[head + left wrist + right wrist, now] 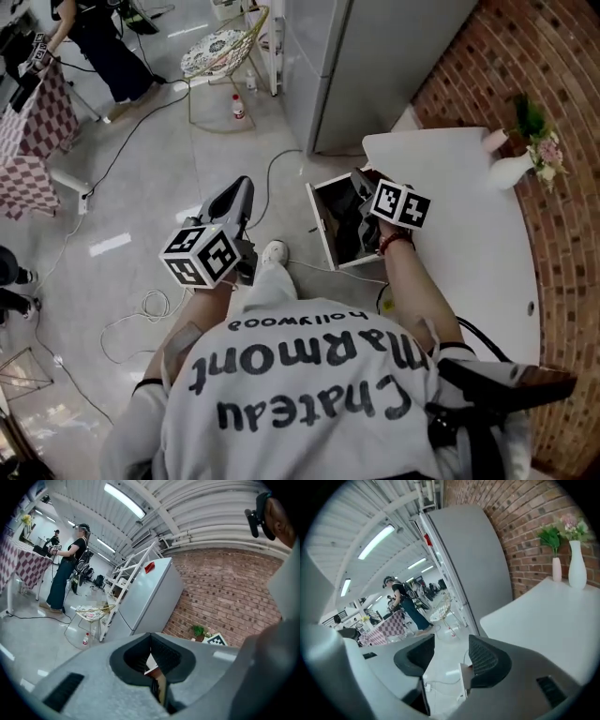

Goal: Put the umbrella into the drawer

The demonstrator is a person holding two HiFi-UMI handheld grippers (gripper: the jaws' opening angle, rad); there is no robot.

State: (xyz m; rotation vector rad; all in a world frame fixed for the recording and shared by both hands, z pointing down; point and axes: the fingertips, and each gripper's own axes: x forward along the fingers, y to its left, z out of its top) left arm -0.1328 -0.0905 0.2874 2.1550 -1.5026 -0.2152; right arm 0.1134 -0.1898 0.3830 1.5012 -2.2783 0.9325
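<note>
The drawer [321, 225] stands pulled open from under the white table [469, 244], its white rim directly below the right tongs [363, 178], and the table's curved edge runs just to the right of them. Ahead of the right tongs rises a grey fridge [375, 66]; the brick wall [544, 56] closes off the far side of the table. To the left of the left tongs [241, 185] and ahead of them the grey floor [141, 187] lies open, crossed by loose cables [141, 314]. The left hand holds its tongs out before the body, close to level, over the floor and left of the drawer, with a white shoe [273, 253] below them. Their tips are clenched together on nothing. The right arm reaches forward and its tongs tilt down over the drawer, released, with a clear gap between the pads and only floor and drawer rim seen through it. The dark umbrella [345, 225] lies inside the drawer, beneath the right tongs; its details are hard to make out. Counted: 2 tongs, 1 drawer, 1 umbrella, 2 vases [511, 171] at the table's far end, 1 chair [220, 47] and 1 bottle [238, 106] far ahead of the left tongs.
</note>
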